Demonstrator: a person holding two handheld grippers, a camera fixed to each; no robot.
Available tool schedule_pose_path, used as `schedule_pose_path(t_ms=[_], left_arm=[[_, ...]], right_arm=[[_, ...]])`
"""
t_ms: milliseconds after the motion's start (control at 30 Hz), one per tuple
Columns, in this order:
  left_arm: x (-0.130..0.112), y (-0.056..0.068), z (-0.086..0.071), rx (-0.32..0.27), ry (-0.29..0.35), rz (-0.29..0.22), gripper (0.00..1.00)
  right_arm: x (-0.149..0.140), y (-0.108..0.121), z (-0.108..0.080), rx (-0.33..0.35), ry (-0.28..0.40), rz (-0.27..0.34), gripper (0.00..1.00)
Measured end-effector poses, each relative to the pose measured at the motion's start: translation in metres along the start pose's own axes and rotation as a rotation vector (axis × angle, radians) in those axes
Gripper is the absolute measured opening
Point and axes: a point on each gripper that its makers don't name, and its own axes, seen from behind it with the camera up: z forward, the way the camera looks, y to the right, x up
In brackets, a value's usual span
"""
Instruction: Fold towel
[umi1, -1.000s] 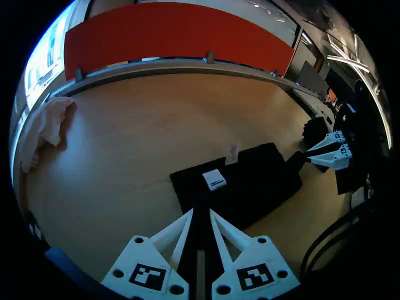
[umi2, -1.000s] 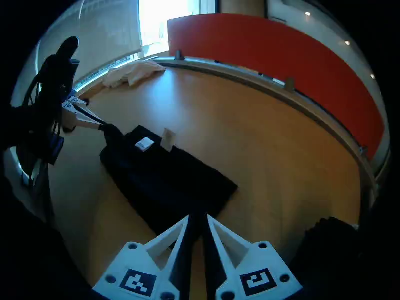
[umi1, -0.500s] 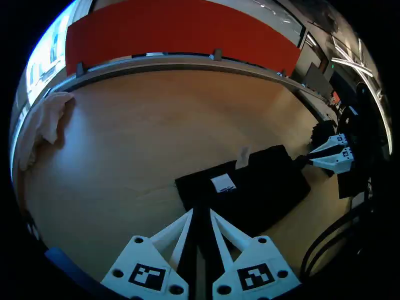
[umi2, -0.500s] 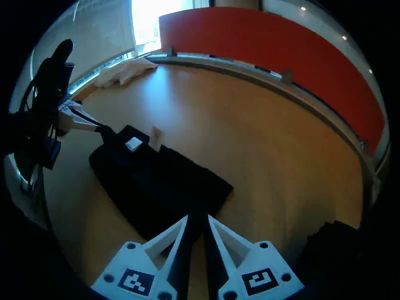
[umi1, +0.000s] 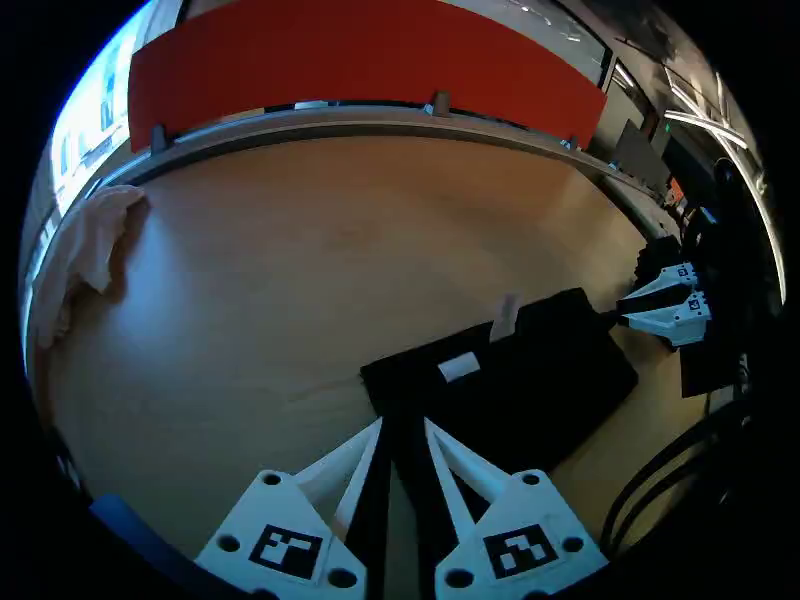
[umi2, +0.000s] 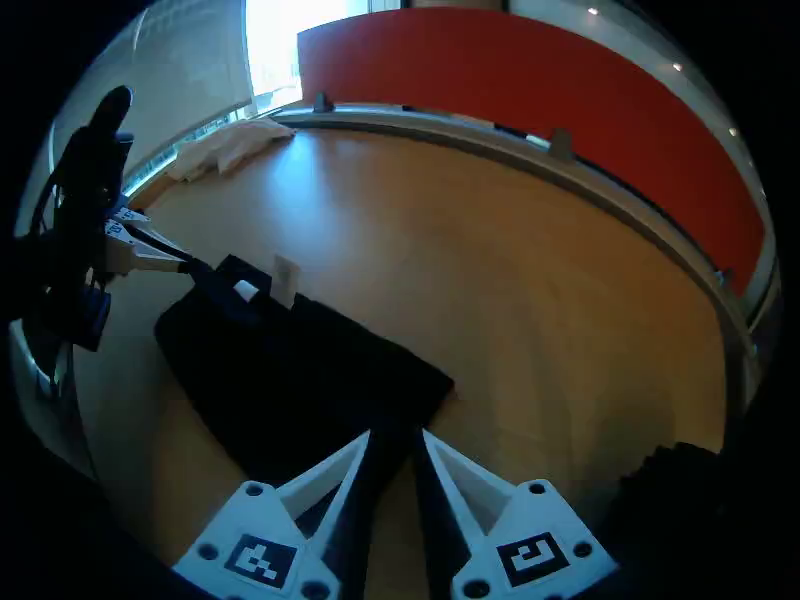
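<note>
A black towel (umi1: 520, 375) lies spread on the wooden table (umi1: 300, 260), with a white label (umi1: 458, 367) and a paler tag (umi1: 505, 317) on it. My left gripper (umi1: 404, 425) is shut on the towel's near corner in the left gripper view. My right gripper (umi1: 618, 313) grips the opposite corner at the right. In the right gripper view the towel (umi2: 290, 375) stretches from my right gripper (umi2: 396, 435), shut on its corner, to the left gripper (umi2: 186, 264) at the far left. The pinched corners are hidden between the fingers.
A crumpled light cloth (umi1: 85, 250) (umi2: 230, 145) lies at the table's far end near the window. A red partition panel (umi1: 360, 60) (umi2: 560, 100) stands behind the table's raised back rail. A dark heap (umi2: 680, 490) sits low at the right.
Both grippers have kept their hold and shifted with the towel. It has slid right in the left gripper view and left in the right gripper view, and its white label now looks flatter.
</note>
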Motion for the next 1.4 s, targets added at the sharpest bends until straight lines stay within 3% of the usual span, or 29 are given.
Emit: schedule_pose_path(t_ms=[233,367,567,767,967,1400], left_arm=[[0.004,-0.004,0.0,0.014,0.009,0.001,0.23],[0.007,-0.008,-0.002,0.03,0.017,0.009,0.25],[0.008,-0.008,-0.005,0.027,0.019,0.015,0.44],[0.005,-0.004,-0.006,0.012,0.014,0.003,0.9],[0.005,-0.003,-0.007,0.011,0.016,-0.006,0.96],[0.004,-0.004,-0.016,0.028,0.025,0.002,0.96]], right_arm=[[0.001,0.005,0.002,-0.023,0.005,0.004,0.38],[0.003,0.009,0.001,-0.036,0.012,0.006,0.6],[0.006,0.009,0.0,-0.038,0.026,0.02,1.0],[0.008,0.008,-0.004,-0.036,0.038,0.039,1.0],[0.007,0.006,-0.008,-0.037,0.038,0.038,1.0],[0.002,-0.002,-0.015,-0.029,0.041,0.039,1.0]])
